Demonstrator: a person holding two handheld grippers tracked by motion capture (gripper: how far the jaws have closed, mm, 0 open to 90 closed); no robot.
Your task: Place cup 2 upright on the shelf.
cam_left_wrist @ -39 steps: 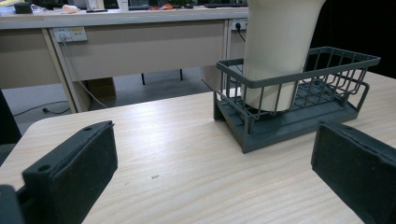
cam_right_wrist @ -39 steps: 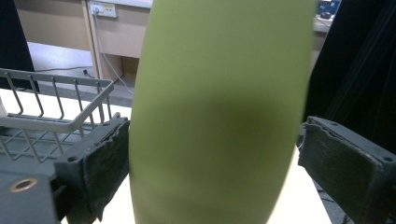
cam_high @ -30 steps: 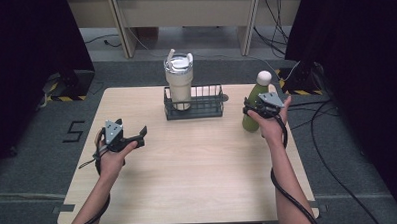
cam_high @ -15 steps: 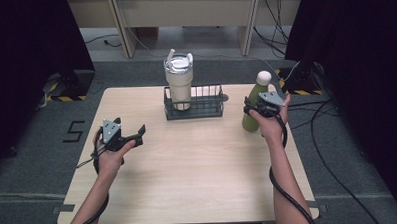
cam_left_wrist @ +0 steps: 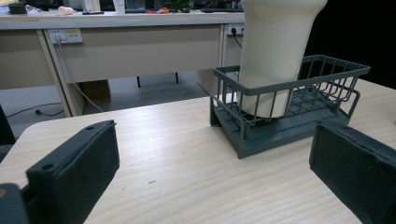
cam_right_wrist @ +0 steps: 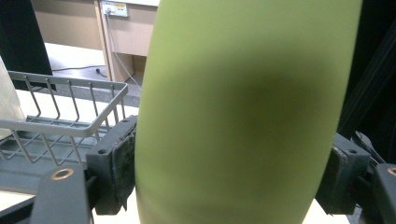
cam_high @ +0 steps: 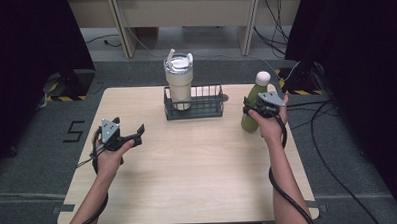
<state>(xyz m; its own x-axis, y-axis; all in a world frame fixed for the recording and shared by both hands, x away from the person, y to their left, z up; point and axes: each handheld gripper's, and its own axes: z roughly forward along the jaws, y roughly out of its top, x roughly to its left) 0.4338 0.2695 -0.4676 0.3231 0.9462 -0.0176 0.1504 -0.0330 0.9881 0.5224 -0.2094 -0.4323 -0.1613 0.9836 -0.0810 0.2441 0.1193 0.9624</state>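
Little has shifted since the earlier frames: both hands sit where they were, and the one change is at the right gripper [cam_high: 252, 110], whose fingers [cam_right_wrist: 122, 158] have just been closing and now pinch the tall matte green bottle with the pale rounded cap [cam_high: 251, 104] from both sides. In the right gripper view the pads press flat against the bottle's green wall [cam_right_wrist: 243, 112], one on each flank. The bottle stands upright near the right edge of the light wooden bench [cam_high: 198, 172], just to the right of the dark grey wire basket [cam_high: 194, 103] and apart from it — whether its base rests on the bench or has come off it is hard to judge from above, since the hand covers its lower part.

Inside the basket, at its left end, stands a cream-coloured tumbler with a clear lid and a straw [cam_high: 178, 80], upright. In the left gripper view the same tumbler [cam_left_wrist: 275, 56] rises out of the basket [cam_left_wrist: 289, 107], its base on the basket floor.

At the left side of the bench the left gripper [cam_high: 132, 135] is held above the surface, well apart from the basket, pointing toward it. Its fingers [cam_left_wrist: 77, 175] are spread wide with nothing between them.
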